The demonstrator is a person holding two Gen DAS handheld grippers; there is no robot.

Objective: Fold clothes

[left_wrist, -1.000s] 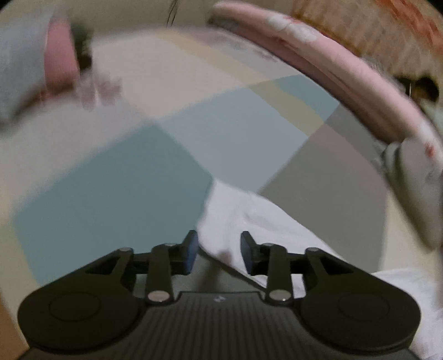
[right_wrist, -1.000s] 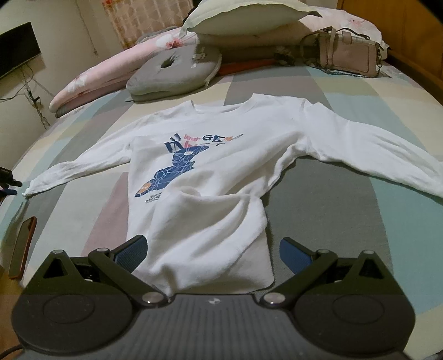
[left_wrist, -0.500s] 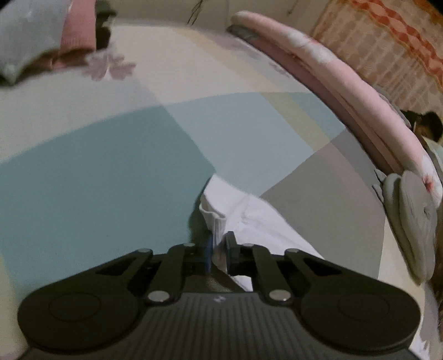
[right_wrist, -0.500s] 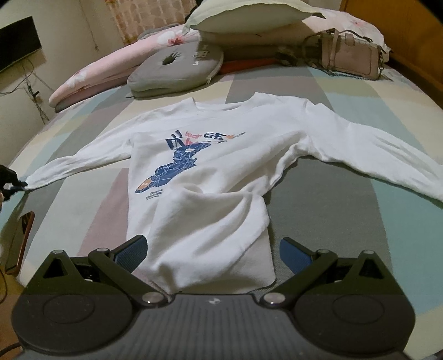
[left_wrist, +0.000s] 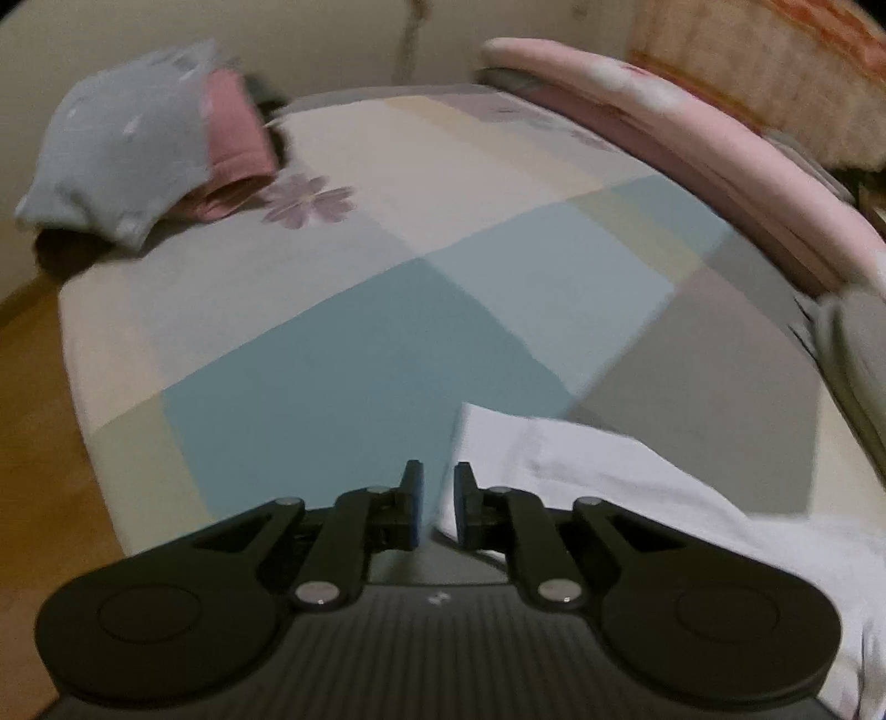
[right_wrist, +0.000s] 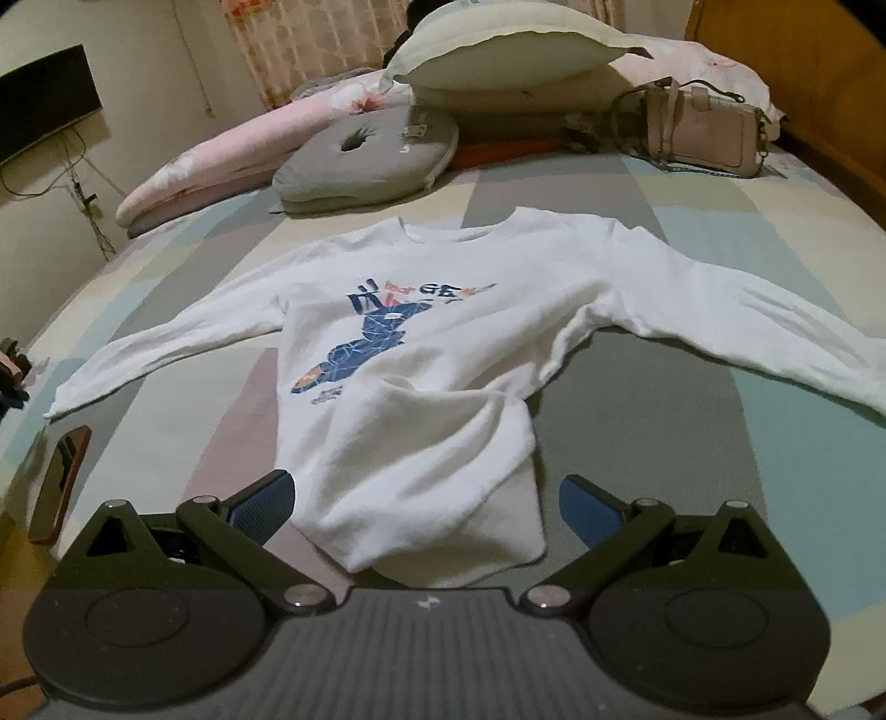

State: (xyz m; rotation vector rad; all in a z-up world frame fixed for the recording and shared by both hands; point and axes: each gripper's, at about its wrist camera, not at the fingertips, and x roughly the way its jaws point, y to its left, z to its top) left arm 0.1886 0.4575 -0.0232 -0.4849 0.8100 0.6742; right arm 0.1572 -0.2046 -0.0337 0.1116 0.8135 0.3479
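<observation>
Sweatshirt [right_wrist: 443, 343], one; grippers, two.

A white sweatshirt [right_wrist: 443, 332] lies face up on the patchwork bedspread [right_wrist: 637, 387], both sleeves spread wide, its hem bunched and folded up; the right gripper [right_wrist: 423, 504] hangs over that hem, jaws wide apart; a grey cushion [right_wrist: 368, 160] and, seemingly, a handbag [right_wrist: 700, 133] sit beyond.

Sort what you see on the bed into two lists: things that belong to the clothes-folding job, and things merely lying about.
Part of the job:
white sweatshirt
its sleeve cuff
left gripper
right gripper

Just lying about:
grey cushion
handbag
cream pillow
pink quilt
folded clothes pile
</observation>
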